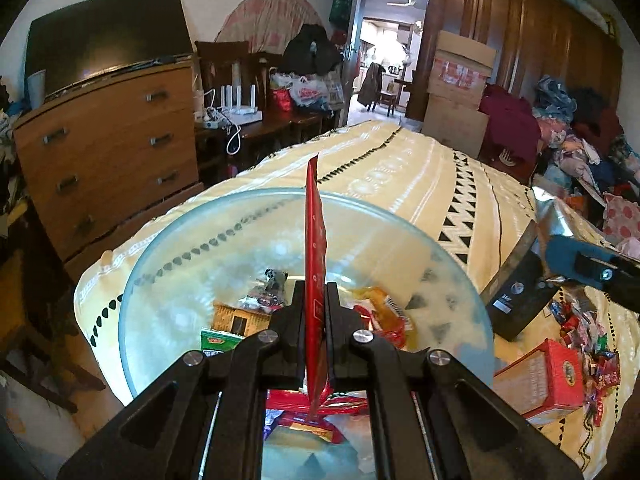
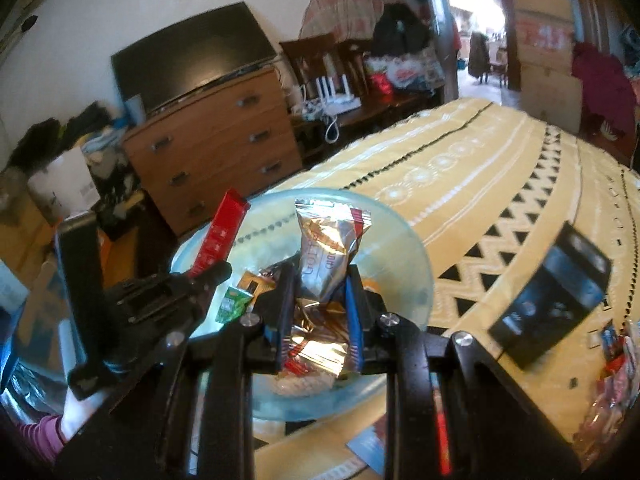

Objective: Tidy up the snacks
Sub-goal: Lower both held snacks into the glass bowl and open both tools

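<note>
Patterned bedspread (image 1: 400, 168) ahead: my left claw (image 1: 316, 312) pinches a red sachet (image 1: 314, 240), right claw (image 2: 320, 300) grips a foil snack packet (image 2: 328, 248), both poised over the glass bowl (image 1: 168, 264) for dropping.

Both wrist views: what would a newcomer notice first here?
First, the glass bowl on the yellow patterned bedspread, already holding a few snacks. Over it, the left gripper pinches a thin red packet edge-on, and the right gripper grips a crinkly gold wrapper.
</note>
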Tool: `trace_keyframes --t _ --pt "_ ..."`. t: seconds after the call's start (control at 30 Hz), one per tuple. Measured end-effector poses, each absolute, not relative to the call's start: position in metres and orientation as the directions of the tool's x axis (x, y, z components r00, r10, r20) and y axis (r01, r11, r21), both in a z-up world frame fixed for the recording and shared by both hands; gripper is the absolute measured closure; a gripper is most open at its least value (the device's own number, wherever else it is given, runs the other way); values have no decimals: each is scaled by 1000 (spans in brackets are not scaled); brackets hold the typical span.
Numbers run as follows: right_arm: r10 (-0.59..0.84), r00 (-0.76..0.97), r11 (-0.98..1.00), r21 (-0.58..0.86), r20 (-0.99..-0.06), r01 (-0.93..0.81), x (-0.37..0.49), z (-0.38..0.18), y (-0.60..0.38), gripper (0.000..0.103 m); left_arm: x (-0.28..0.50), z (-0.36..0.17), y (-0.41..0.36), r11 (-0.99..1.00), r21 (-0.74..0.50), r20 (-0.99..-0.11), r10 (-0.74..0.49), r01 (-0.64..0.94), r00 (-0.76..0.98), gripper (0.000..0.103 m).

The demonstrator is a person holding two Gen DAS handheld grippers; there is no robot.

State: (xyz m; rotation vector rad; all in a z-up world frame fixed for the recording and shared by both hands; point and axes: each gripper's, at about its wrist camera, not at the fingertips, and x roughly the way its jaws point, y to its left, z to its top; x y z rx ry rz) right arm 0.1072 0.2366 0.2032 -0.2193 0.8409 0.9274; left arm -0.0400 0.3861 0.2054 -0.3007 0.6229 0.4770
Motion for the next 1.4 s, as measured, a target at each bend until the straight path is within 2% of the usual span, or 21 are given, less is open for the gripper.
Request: trace_keyframes --t 0.53,1.4 --pt "590 280 601 179 -757 -779 107 185 259 78 -31 190 395 846 -126 -650 324 -518 687 98" --pt "588 289 621 193 -756 -760 106 180 247 78 -26 193 376 851 -26 -633 392 -524 668 98"
